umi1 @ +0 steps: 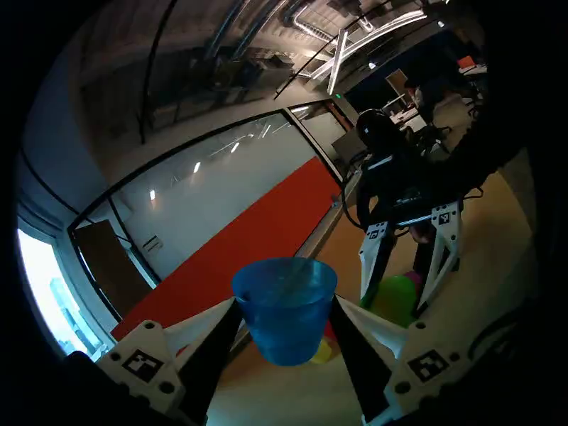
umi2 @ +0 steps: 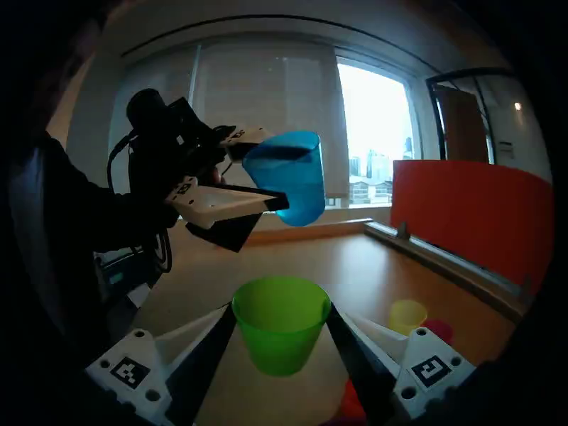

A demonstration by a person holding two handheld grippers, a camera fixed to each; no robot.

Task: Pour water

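Left gripper: I see its jaws closed on the blue cup, one finger pressed to each side of the cup wall.
Blue cup: it is off the table and held up in the air. In the right gripper view it hangs above and beyond the green cup, well apart from it. Its rim is tipped a little to one side.
Blue cup contents: a darker band shows near the rim in the right gripper view. I cannot tell whether that is water.
Right gripper: its jaws are clamped on the green cup, with both fingers against the cup sides.
Green cup: it is upright with its mouth open upward, and it sits lower than the blue cup. I cannot tell from here whether anything is inside it.
Hand: a dark sleeve reaches in from the side of the right gripper view and carries the left gripper.
Table: a wooden top lies under both grippers.
Yellow cup: it stands on the table just beside a pink cup, and both are clear of the grippers.
Background: an orange panel runs along the table's far edge, and a bright window is behind the blue cup.
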